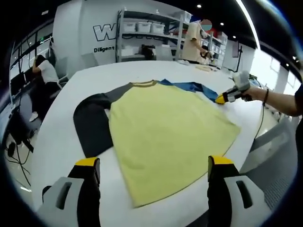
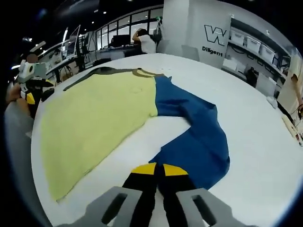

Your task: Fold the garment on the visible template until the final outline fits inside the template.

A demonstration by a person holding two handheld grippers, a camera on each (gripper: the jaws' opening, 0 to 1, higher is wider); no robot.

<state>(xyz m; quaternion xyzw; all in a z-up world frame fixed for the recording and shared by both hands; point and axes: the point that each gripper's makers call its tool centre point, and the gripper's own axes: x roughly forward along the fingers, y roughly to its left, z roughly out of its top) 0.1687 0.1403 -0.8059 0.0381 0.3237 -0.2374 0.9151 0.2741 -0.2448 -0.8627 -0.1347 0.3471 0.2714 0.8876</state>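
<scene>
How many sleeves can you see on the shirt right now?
2. The dark sleeve lies bent on the table beside the yellow body. The blue sleeve stretches out the opposite side, its end at the right gripper, whose fingers are shut.

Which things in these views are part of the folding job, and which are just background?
Job: shirt, its blue sleeve, dark sleeve, left gripper, right gripper, white table.

Background: shelves of bins, wall lettering, seated person.
</scene>
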